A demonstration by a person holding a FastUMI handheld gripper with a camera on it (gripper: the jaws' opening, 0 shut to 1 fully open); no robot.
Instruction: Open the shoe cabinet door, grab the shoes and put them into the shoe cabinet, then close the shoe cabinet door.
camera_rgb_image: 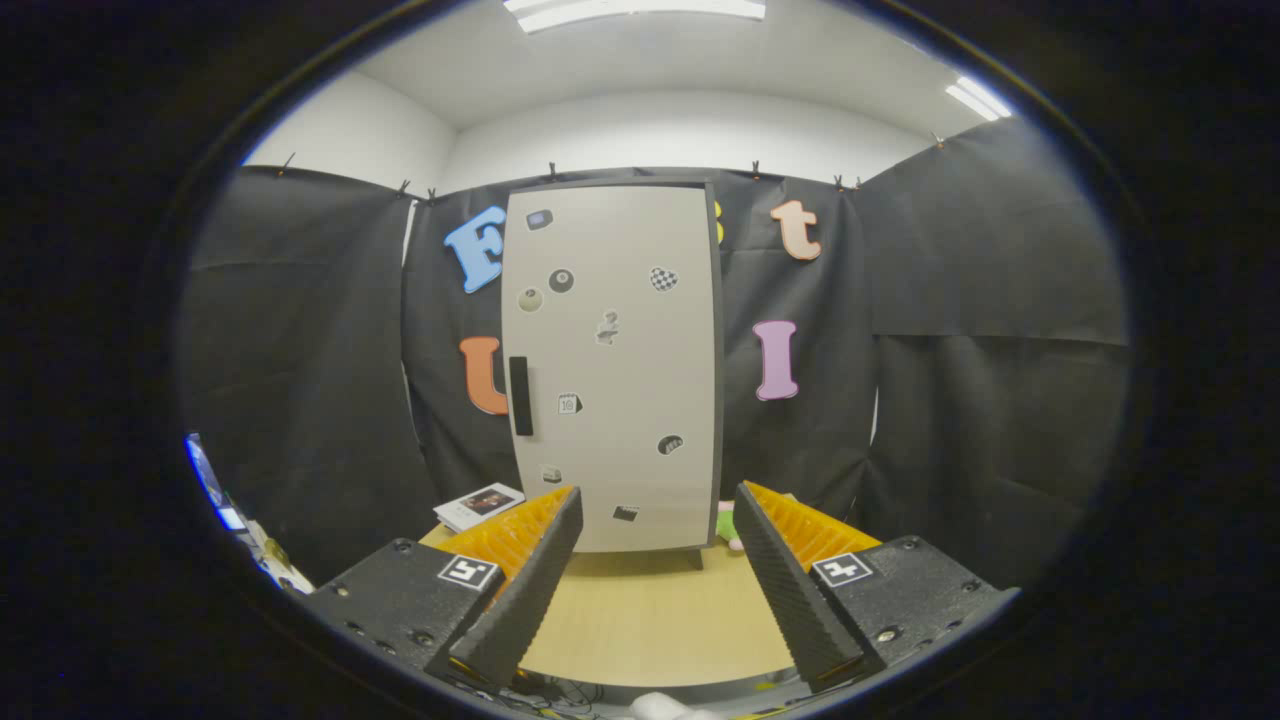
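Cabinet [615,365] upright at 12 o'clock on desk [650,610], door shut, handle [520,396] facing tool [655,515]; tool wide open, empty, squared for approach.

The shoe cabinet [612,365] stands upright at the far side of the tabletop [650,620], well beyond the gripper [657,520], whose two fingers [525,590] are spread apart at the near edge with nothing between them. The cabinet door [625,400] is shut and faces the gripper; its handle [520,396] sits upright at the door's left edge, about mid-height. Several stickers [663,279] are scattered over the door's front. A booklet [480,505] lies flat on the tabletop left of the cabinet's foot, just beyond the left finger. A small object [727,522], too hidden to identify, sits by the cabinet's right foot, just past the right finger's tip.
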